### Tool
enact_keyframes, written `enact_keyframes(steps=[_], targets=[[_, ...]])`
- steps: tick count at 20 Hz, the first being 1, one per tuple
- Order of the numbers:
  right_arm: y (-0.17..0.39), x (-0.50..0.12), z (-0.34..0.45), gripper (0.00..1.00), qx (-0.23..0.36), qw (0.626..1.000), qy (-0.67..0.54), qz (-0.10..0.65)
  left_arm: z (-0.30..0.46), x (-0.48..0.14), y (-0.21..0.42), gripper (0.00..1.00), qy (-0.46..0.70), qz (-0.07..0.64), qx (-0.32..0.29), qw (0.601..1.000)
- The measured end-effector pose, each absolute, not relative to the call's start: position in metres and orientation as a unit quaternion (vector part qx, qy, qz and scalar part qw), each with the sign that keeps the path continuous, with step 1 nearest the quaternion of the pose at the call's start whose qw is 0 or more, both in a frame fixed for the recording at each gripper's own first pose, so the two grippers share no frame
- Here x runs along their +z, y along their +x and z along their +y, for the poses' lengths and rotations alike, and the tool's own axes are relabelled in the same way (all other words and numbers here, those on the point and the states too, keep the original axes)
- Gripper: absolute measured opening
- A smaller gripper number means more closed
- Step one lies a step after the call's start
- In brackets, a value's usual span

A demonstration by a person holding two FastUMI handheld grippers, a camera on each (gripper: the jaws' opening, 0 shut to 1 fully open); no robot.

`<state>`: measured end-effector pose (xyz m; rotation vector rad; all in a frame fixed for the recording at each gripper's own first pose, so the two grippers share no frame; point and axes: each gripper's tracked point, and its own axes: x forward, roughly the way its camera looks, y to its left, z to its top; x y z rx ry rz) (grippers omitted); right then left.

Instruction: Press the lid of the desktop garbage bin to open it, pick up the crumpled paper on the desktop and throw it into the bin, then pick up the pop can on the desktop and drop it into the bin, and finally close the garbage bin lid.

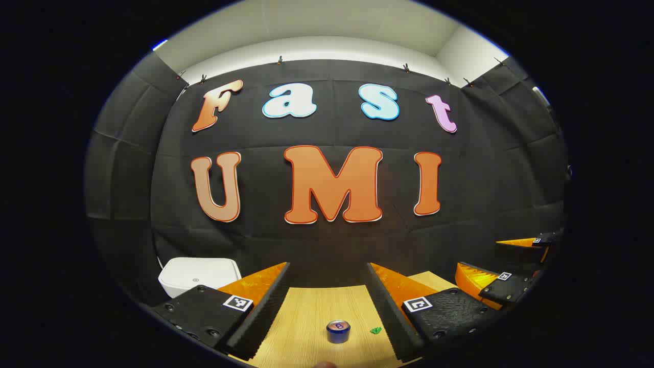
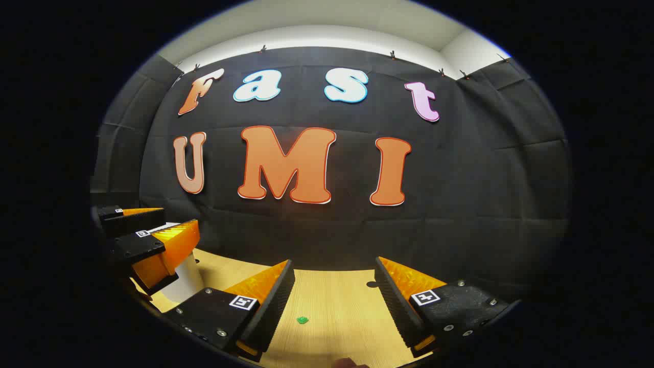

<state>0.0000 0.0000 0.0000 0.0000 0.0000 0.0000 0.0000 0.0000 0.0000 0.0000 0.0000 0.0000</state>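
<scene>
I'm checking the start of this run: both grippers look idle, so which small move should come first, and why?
Probably swing the left gripper left and down onto the white bin's lid to press it. The lid looks closed, the bin sits just left of that gripper's fingers, and both grippers are open and empty. The pop can stands on the table between its fingers and can wait until the bin is open.

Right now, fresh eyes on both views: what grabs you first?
In the left gripper view, the small pop can stands upright on the wooden desktop, framed between the open left gripper. The white garbage bin, lid down, sits at the far left by the booth wall. A tiny green scrap lies on the desktop ahead of the open right gripper.
</scene>
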Motion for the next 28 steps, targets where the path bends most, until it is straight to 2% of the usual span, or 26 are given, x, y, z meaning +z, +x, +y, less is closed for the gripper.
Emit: enact_keyframes(steps=[28], targets=[[0.000, 0.006, 0.001, 0.93, -0.006, 1.000, 0.004, -0.015, 0.007, 0.019, -0.003, 0.91, 0.003, -0.030, 0.009, 1.000]])
